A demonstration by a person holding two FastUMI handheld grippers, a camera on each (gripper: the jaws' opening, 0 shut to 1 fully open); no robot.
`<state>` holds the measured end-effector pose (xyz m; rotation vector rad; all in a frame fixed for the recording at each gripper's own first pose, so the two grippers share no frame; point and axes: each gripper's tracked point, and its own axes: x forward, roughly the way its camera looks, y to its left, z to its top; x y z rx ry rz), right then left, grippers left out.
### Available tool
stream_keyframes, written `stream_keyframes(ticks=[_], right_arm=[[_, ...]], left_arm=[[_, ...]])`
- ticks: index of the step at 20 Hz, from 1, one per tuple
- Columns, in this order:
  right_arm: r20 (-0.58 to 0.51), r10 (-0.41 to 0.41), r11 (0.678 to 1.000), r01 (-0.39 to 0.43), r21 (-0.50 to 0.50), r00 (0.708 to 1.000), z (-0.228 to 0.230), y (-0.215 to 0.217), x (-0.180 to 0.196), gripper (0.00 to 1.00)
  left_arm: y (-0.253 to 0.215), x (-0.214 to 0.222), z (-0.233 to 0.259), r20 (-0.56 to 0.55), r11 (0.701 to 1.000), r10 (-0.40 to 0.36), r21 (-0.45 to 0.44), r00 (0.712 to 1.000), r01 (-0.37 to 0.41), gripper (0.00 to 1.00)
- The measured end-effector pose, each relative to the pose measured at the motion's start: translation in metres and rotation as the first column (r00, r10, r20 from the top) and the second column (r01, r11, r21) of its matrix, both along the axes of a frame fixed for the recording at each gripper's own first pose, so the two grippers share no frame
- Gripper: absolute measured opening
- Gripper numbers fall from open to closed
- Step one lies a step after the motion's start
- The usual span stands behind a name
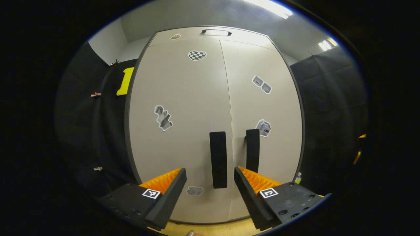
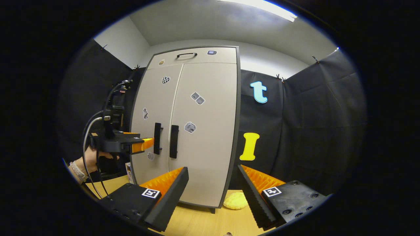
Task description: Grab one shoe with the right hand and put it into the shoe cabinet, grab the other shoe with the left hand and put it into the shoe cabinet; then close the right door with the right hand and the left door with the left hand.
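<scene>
Facing the shoe cabinet (image 1: 183, 131) squarely, the left gripper (image 1: 210, 183) has its fingers apart and empty, with the left door's upright handle (image 1: 218, 159) straight ahead between them. Both doors look flush and shut, so the task seems all but done. In the right gripper view, the left gripper (image 2: 147, 144) points level at the left door (image 2: 154, 121), its tips just beside the handle; contact cannot be told. The right gripper (image 2: 213, 186) hangs farther off, fingers apart, holding nothing, above the wooden surface (image 2: 203, 223). A yellow object (image 2: 235, 200) lies by the cabinet's foot. The shoes are presumably inside.
</scene>
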<state>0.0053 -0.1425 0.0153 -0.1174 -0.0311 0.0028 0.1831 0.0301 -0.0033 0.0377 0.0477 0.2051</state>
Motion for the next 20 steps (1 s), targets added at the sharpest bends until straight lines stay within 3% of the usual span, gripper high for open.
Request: stream_keyframes(ticks=[3,10,20], right_arm=[[0.008,0.025,1.0,-0.025,0.002,1.0,0.002,0.013,0.007,0.98],[0.014,0.071,0.997,-0.072,0.011,0.997,0.002,0.047,0.016,0.98],[0.029,0.036,0.999,-0.036,-0.001,0.999,0.006,0.068,0.015,0.98]], left_arm=[[0.007,-0.043,0.009,0.006,0.999,-0.007,-0.031,1.0,0.007,0.93],[0.045,-0.12,0.02,-0.001,0.998,0.067,-0.022,0.998,-0.067,0.94],[0.066,-0.139,0.029,0.016,0.998,0.059,-0.013,0.998,-0.059,0.94]])
